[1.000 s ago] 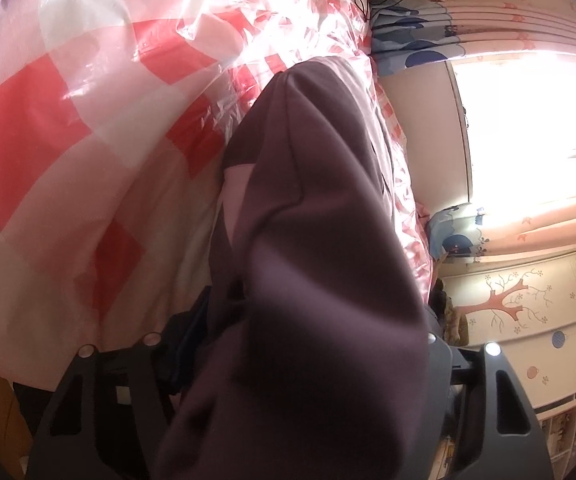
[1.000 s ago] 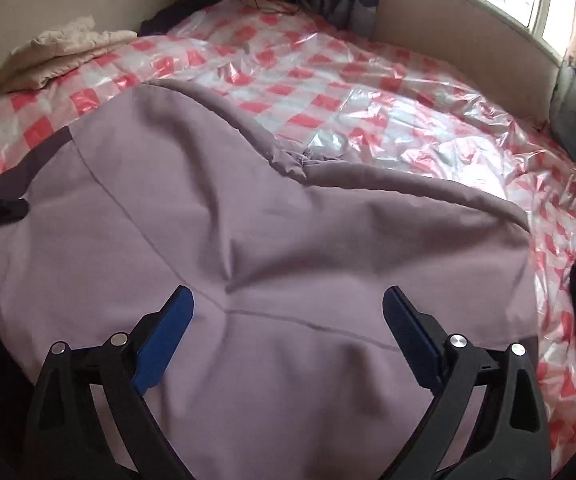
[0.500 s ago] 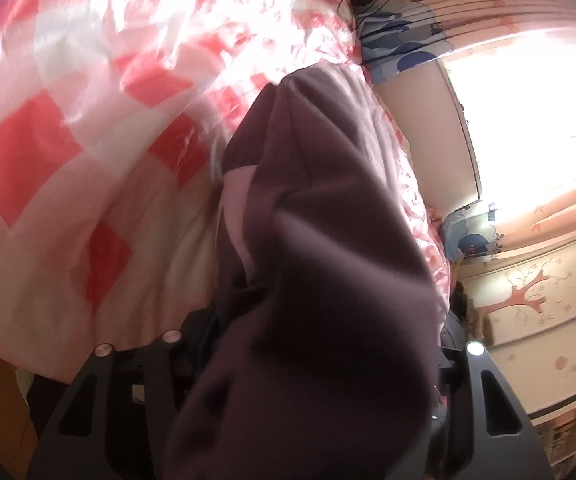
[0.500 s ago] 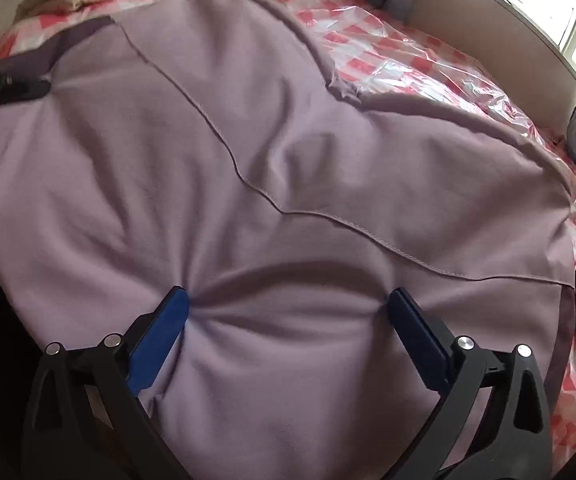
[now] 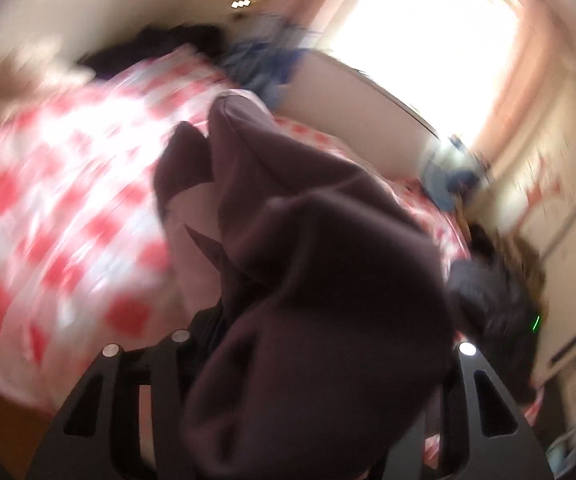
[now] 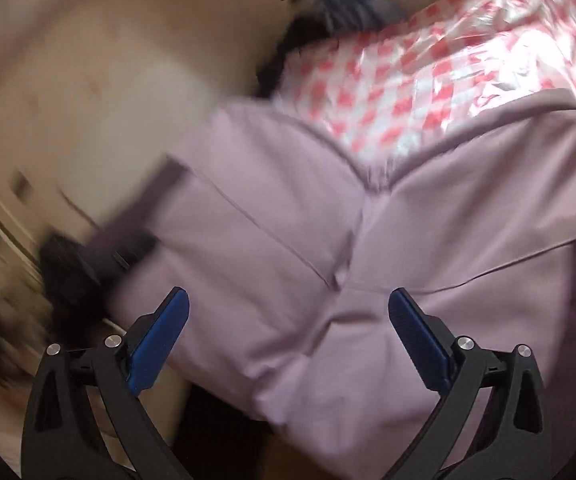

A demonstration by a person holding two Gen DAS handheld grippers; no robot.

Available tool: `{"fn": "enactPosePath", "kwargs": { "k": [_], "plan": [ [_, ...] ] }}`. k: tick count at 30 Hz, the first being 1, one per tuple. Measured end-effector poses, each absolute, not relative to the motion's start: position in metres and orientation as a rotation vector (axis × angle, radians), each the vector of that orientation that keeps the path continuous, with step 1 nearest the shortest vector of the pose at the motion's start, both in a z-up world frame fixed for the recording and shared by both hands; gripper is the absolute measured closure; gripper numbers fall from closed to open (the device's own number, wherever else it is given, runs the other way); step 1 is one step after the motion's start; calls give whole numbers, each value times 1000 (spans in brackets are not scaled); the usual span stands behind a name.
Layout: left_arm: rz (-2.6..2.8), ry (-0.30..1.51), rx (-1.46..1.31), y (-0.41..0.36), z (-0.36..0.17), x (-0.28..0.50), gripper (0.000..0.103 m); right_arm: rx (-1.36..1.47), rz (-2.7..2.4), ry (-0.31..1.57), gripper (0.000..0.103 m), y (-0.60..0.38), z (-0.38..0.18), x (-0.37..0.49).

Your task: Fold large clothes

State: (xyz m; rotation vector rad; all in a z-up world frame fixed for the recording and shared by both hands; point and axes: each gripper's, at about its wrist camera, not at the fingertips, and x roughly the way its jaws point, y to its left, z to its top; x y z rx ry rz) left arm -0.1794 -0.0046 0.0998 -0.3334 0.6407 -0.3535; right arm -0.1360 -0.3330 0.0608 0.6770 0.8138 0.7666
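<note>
Bed: a bed (image 6: 467,60) with a red-and-white checked cover under clear plastic carries the work; it is seen in both views, blurred in the left wrist view.
Garment: a large mauve garment (image 6: 427,240) lies partly on the bed, and its near part is raised toward the cameras; a seam runs across it.
Left hand-held gripper: the left hand-held gripper (image 5: 288,360) is buried under a dark bunch of the same garment (image 5: 327,300); its fingertips are hidden, so it cannot be told whether the jaws are closed on the cloth, though a grip is probable.
Right hand-held gripper: the right hand-held gripper (image 6: 288,344) is spread wide, the blue pads (image 6: 160,340) standing apart above the cloth, nothing between them.
Step in hand: judged to be the taking of a second hold for a fold.
Advice: the edge or a corner should be pinched, not the middle; both holds should be kept level, so that the fold falls straight.
Risk: thick cloth may slip if only one layer is taken.
</note>
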Motion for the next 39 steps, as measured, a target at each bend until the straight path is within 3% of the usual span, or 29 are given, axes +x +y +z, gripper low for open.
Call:
{"fn": "enactPosePath", "kwargs": {
  "k": [4, 8, 12, 16, 20, 24, 28, 32, 35, 39],
  "plan": [
    [-447, 624, -75, -125, 100, -184, 53, 911, 728, 678, 6, -457, 84, -136],
    [-542, 676, 135, -226, 62, -183, 52, 877, 591, 645, 6, -531, 111, -143],
    [-535, 623, 334, -284, 36, -194, 48, 744, 545, 726, 6, -539, 139, -134],
    [-530, 598, 412, -305, 24, -215, 46, 477, 554, 883, 6, -489, 158, -97],
    [-528, 577, 470, -310, 21, -233, 46, 184, 534, 1044, 6, -401, 148, -69],
    [-561, 572, 513, -314, 16, -241, 38, -135, 326, 1158, 6, -349, 109, -64],
    [-660, 623, 488, -289, 29, -256, 38, 2, 334, 1220, 6, -363, 61, -70],
    [-720, 680, 286, -221, 65, -258, 37, 80, 284, 1171, 7, -388, 40, -72],
    [-580, 679, 110, -160, 88, -219, 31, 155, 260, 1126, 7, -406, 23, -81],
    [-507, 771, -62, -130, 75, -147, 31, 193, 216, 1077, 7, -413, 9, -90]
  ]
}}
